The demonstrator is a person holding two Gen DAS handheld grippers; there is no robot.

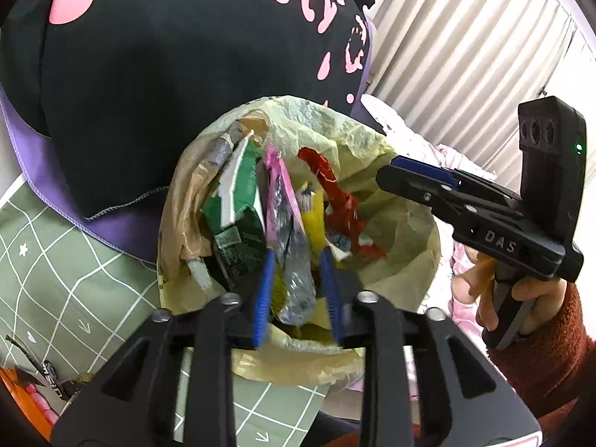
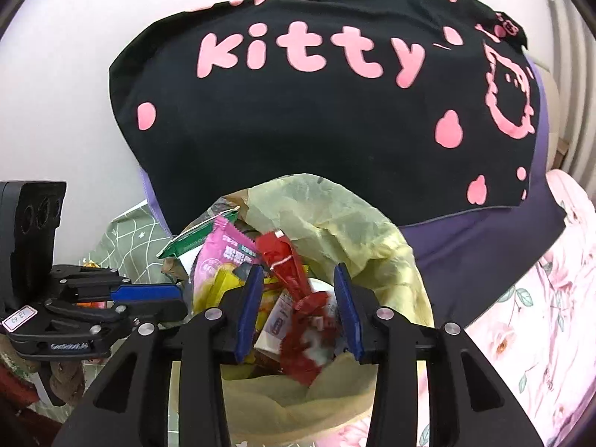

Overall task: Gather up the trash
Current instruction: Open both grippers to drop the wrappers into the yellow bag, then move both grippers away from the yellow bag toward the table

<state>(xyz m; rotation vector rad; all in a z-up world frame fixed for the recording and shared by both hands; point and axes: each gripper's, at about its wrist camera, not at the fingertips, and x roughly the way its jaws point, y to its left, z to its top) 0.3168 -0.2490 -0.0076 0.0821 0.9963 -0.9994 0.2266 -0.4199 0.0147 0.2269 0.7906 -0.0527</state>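
Note:
A bin lined with a pale yellow bag [image 1: 406, 231] [image 2: 357, 234] stands in front of me, full of wrappers: a green carton [image 1: 242, 216], a pink packet [image 2: 223, 257], a red wrapper [image 1: 335, 201] [image 2: 294, 279] and a clear silvery wrapper [image 1: 294, 275]. My left gripper [image 1: 298, 290] is open over the bin's mouth, its blue pads either side of the silvery wrapper without closing on it. My right gripper [image 2: 301, 305] is open and empty just above the red wrapper. Each gripper shows in the other's view, the right gripper [image 1: 421, 178] and the left gripper [image 2: 156, 298].
A black cloth with pink "kitty" lettering [image 2: 316, 111] over a purple cover [image 2: 484, 253] hangs right behind the bin. A green grid-pattern sheet [image 1: 56, 260] lies to the left with an orange packet [image 1: 22, 398] on it. Pink floral bedding [image 2: 540, 316] lies to the right.

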